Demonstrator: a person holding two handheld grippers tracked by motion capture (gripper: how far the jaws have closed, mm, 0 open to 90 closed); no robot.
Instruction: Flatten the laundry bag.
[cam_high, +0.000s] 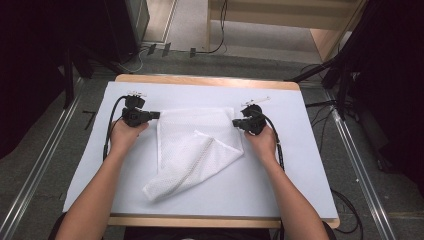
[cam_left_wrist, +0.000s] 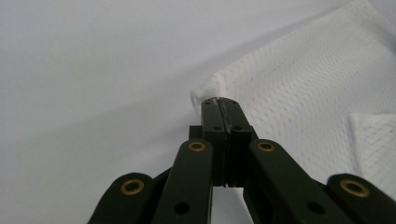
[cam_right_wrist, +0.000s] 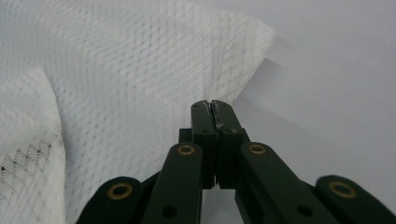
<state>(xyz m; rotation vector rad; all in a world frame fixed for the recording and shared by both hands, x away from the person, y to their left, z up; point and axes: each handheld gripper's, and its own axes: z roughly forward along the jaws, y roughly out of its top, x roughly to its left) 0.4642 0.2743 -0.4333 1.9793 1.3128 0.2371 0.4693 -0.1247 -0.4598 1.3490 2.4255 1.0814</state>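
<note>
A white mesh cloth (cam_high: 200, 125) lies partly folded on the white table cover (cam_high: 285, 175). One flap with a denser strip (cam_high: 197, 161) is turned over toward the front left. My left gripper (cam_high: 156, 115) is at the cloth's far left corner. In the left gripper view that gripper (cam_left_wrist: 219, 100) has its jaws shut, with the corner of the cloth (cam_left_wrist: 303, 79) pinched and slightly raised at the tip. My right gripper (cam_high: 235, 123) is at the far right corner. In its own view the right gripper (cam_right_wrist: 211, 105) is shut on the edge of the cloth (cam_right_wrist: 130, 70).
The wooden table edge (cam_high: 210, 80) borders the cover at the back. Beyond it is grey floor with cables (cam_high: 150, 50), and metal rails (cam_high: 45, 165) run along both sides. Bare cover surrounds the cloth on all sides.
</note>
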